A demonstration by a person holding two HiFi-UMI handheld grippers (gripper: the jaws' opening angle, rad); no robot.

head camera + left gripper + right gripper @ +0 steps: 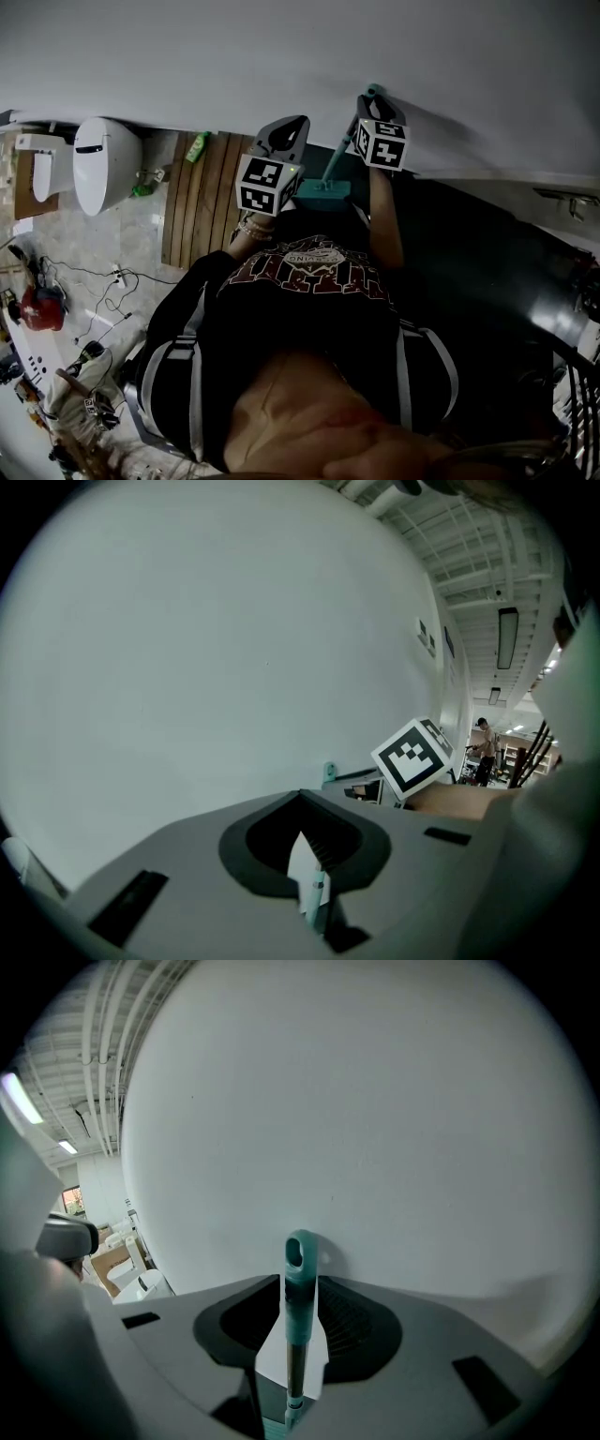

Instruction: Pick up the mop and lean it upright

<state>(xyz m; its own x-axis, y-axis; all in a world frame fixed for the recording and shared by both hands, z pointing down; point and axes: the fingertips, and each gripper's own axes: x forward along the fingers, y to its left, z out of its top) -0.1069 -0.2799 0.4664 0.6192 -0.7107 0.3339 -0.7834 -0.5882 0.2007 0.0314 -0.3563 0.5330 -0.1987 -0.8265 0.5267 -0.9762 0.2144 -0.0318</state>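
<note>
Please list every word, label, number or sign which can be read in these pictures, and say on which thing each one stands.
No text can be read with certainty.
Person's black shirt: pale and red print across it, upside down, too blurred to read.
Left black-and-white marker cube: square pattern only, no letters.
Right black-and-white marker cube: the same, no letters.
Small green bottle: any label is too small to read.

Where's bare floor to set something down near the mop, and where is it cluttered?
Bare: the wooden slat mat between the toilet and the mop, apart from a green bottle at its wall end; also the pale tiles beside it. Crowded: the lower left, with cables and a red item. Right of the mop: too dark to judge.
</note>
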